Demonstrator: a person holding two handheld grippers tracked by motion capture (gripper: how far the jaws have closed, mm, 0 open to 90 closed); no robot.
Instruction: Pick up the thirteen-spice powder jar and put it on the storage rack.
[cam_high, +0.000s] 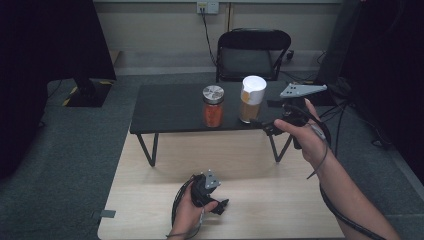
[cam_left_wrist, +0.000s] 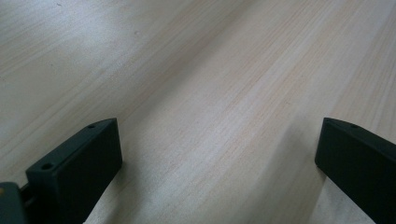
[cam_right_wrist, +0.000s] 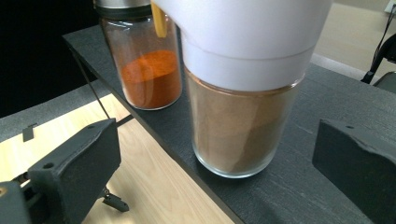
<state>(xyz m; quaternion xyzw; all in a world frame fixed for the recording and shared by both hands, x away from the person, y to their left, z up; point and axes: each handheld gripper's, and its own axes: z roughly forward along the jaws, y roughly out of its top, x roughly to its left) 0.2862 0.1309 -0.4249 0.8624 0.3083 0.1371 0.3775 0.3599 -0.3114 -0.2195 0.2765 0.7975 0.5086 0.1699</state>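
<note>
Grey carpet surrounds a pale wooden surface (cam_high: 260, 200) with a low black shelf (cam_high: 165, 107) across its far end. On the shelf stand a white-capped jar (cam_right_wrist: 240, 93) of brown powder and, just beside it, a metal-lidded jar (cam_right_wrist: 147, 60) of orange powder. The right tool (cam_high: 272, 127), jaws wide apart and holding nothing, reaches toward the white-capped jar. Smooth glass looks slippery, breakable and fairly heavy; gripping the body below the cap seems safest. The left tool (cam_high: 220, 205) rests low, wide open and empty

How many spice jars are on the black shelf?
2: a metal-lidded jar of orange powder at the middle, and a white-capped jar of brown powder beside it, before the open right gripper.
</note>
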